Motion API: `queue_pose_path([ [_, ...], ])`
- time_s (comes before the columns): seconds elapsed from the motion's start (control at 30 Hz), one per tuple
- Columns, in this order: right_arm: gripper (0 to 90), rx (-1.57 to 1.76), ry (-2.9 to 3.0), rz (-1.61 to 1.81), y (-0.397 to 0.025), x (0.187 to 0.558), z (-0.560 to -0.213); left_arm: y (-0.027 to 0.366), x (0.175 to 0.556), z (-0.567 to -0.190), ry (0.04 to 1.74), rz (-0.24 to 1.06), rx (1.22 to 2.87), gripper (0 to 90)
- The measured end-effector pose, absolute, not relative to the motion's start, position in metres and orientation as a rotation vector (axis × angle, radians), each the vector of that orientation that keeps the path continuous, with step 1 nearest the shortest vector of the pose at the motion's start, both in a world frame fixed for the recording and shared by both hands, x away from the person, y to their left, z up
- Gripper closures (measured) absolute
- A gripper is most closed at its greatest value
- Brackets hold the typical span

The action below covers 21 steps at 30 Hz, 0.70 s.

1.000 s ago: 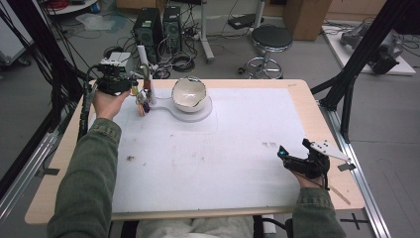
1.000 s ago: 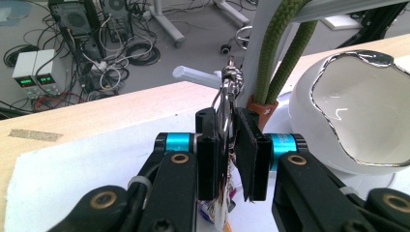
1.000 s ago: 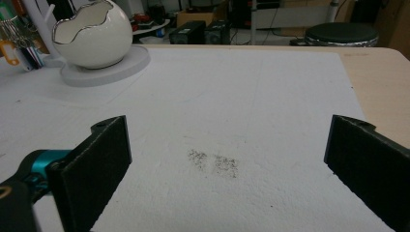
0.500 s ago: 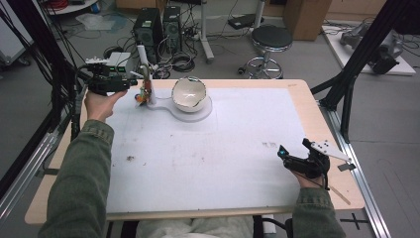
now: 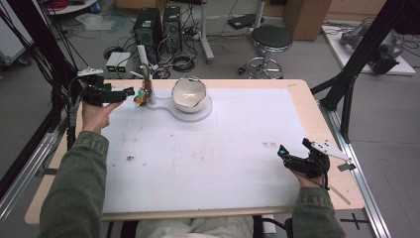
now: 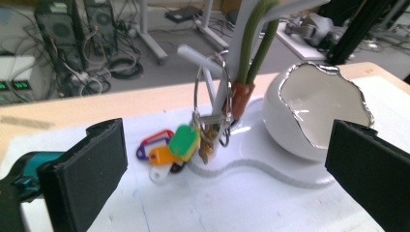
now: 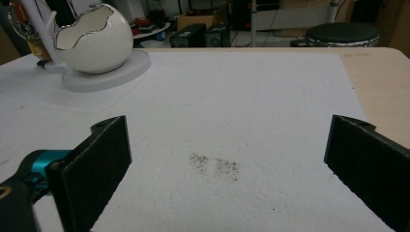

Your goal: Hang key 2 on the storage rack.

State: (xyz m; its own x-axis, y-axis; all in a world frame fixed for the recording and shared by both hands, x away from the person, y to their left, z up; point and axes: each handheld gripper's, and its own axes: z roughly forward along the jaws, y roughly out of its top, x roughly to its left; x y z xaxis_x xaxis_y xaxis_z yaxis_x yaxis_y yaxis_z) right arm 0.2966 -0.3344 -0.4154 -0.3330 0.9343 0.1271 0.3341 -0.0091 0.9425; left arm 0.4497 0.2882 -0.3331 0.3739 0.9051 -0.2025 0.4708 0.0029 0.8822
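Left gripper (image 5: 130,92) has pulled back left off the white stand (image 5: 148,91) over the last second; jaws wide apart, nothing held. Bunch of keys (image 6: 191,140) with coloured tags hangs on the stand's hook beside the egg-shaped bowl (image 5: 188,93), so the hang looks complete. Right gripper (image 5: 282,151) stays idle at the table's near right, jaws wide, empty.

We see even, soft room light with faint shadows. The white counter (image 5: 208,148) looks bright but not blown out. Glare glints inside the egg-shaped bowl (image 6: 319,108). The near black fingers (image 6: 82,169) blur at six o'clock, and the key tags (image 6: 169,145) look soft.
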Motion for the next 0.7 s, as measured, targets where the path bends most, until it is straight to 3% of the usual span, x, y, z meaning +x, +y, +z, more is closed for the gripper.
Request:
queue_pose_path([
  [0.7,1.9,1.311,1.706,1.339,-0.333,0.297,-0.415,0.298,0.417,-0.36,1.264,0.566,1.595,1.7],
])
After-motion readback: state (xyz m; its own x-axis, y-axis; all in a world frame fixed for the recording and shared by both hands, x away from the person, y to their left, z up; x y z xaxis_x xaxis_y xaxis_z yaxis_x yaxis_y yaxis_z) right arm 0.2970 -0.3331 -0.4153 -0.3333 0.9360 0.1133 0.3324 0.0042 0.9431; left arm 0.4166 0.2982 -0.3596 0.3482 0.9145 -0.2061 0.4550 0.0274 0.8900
